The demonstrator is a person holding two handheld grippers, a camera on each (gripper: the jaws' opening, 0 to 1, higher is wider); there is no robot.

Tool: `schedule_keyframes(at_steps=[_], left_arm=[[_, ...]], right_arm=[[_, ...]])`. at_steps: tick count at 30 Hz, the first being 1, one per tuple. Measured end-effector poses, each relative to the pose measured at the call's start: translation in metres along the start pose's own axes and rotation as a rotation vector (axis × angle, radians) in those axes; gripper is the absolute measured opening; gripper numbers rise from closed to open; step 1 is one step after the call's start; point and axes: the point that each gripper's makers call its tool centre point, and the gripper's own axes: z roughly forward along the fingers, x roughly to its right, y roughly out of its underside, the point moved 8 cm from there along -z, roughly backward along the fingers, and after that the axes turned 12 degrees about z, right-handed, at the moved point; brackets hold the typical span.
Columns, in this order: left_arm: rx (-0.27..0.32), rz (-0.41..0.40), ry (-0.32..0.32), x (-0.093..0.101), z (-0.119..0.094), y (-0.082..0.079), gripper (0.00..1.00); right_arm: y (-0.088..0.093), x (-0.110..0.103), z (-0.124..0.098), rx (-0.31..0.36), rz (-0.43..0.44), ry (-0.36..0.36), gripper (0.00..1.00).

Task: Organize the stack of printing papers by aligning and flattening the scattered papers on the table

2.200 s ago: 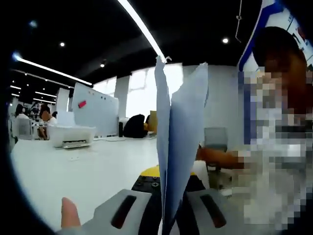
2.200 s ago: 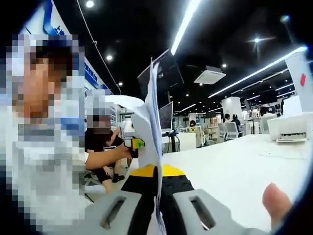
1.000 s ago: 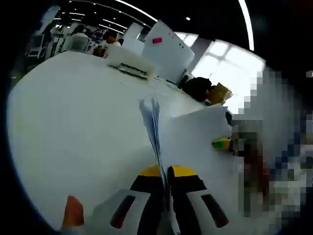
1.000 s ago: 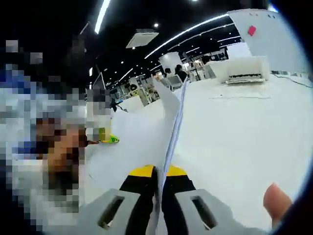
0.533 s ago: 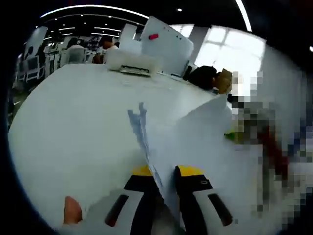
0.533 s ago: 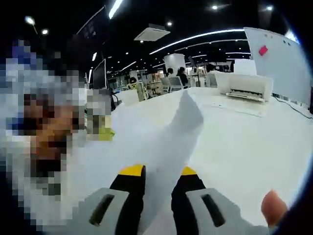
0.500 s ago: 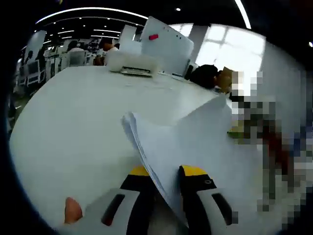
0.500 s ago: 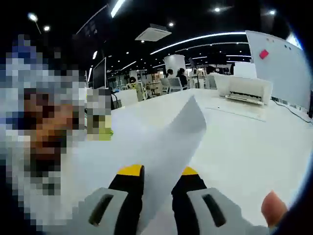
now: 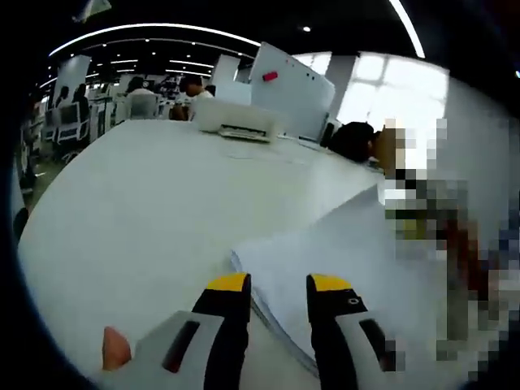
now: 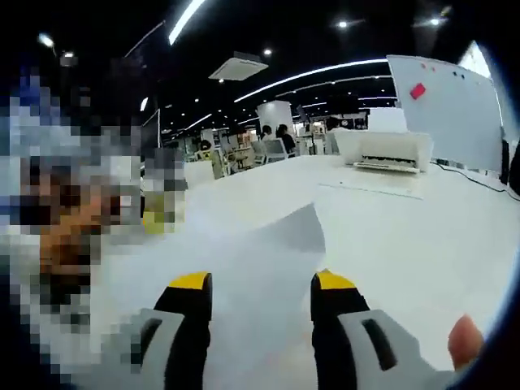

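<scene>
The stack of white printing papers lies flat on the white table. In the left gripper view one corner of the stack points toward my left gripper, and its layered edge runs under the right jaw. That gripper is open, its yellow-tipped jaws apart over the stack's near edge. In the right gripper view the papers spread out ahead with one corner slightly raised. My right gripper is open above them with nothing between its jaws.
A white printer stands at the far end of the table in front of a whiteboard. The same printer has a loose sheet in front of it. People sit at desks behind. A person is close beside the stack.
Both grippers have opened and let go of the stack. The papers, held upright on edge earlier, have dropped over and now lie flat on the table.
</scene>
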Motion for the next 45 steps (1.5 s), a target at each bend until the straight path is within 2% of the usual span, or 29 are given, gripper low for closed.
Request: schedule_keyframes(at_steps=[2,6,8,11,14,15,18,19,20,22,23,24,26,28,30,33,36,38,41,45], left_arm=[[0.001,0.014,-0.008,-0.001,-0.002,-0.003,0.31],[0.026,0.019,-0.028,-0.007,-0.013,-0.007,0.31],[0.039,0.011,-0.034,-0.009,-0.018,-0.008,0.31],[0.112,0.018,-0.034,-0.007,-0.032,-0.017,0.31],[0.256,0.089,0.016,0.002,-0.045,-0.031,0.31],[0.304,0.107,0.04,0.007,-0.05,-0.036,0.33],[0.465,0.216,0.151,0.028,-0.07,-0.039,0.34],[0.472,0.234,0.154,0.029,-0.071,-0.039,0.35],[0.511,0.267,0.139,0.032,-0.076,-0.038,0.42],[0.589,0.333,0.109,0.036,-0.084,-0.037,0.57],[0.608,0.358,0.062,0.036,-0.085,-0.034,0.65],[0.6,0.373,0.029,0.035,-0.086,-0.031,0.7],[0.598,0.418,0.009,0.034,-0.086,-0.026,0.75],[0.586,0.401,0.009,0.032,-0.088,-0.018,0.76],[0.601,0.367,-0.004,0.029,-0.09,-0.015,0.76],[0.664,0.326,-0.037,0.025,-0.096,-0.015,0.8],[0.764,0.329,-0.077,0.025,-0.101,-0.017,0.9],[0.788,0.341,-0.086,0.025,-0.1,-0.013,0.93],[0.791,0.333,-0.064,0.024,-0.095,-0.01,0.88],[0.693,0.371,-0.025,0.024,-0.081,0.007,0.67]], right_arm=[[-0.003,0.005,-0.004,0.026,-0.001,0.008,0.43],[-0.007,0.019,-0.018,0.083,0.058,0.021,0.47],[-0.009,0.029,-0.025,0.103,0.037,0.063,0.47],[-0.015,0.034,-0.044,0.208,0.007,0.079,0.45],[-0.024,0.024,-0.06,0.304,-0.048,0.058,0.44],[-0.029,0.015,-0.065,0.359,-0.085,0.044,0.45],[-0.033,0.0,-0.073,0.415,-0.184,0.039,0.48],[-0.032,-0.002,-0.073,0.424,-0.191,0.036,0.53],[-0.029,-0.006,-0.072,0.44,-0.199,0.031,0.59],[-0.024,-0.015,-0.071,0.471,-0.214,0.021,0.78],[-0.021,-0.016,-0.068,0.509,-0.239,0.045,0.84],[-0.015,-0.017,-0.066,0.505,-0.244,0.054,0.85],[-0.007,-0.016,-0.064,0.519,-0.258,0.045,0.77],[0.001,-0.013,-0.065,0.505,-0.215,0.063,0.72],[0.004,-0.007,-0.068,0.537,-0.186,0.099,0.74],[0.003,-0.005,-0.073,0.581,-0.178,0.122,0.8],[0.0,-0.009,-0.076,0.632,-0.195,0.147,0.84],[0.0,-0.014,-0.076,0.637,-0.217,0.141,0.84],[0.001,-0.021,-0.071,0.622,-0.269,0.123,0.83],[0.008,-0.02,-0.064,0.536,-0.262,0.114,0.78]])
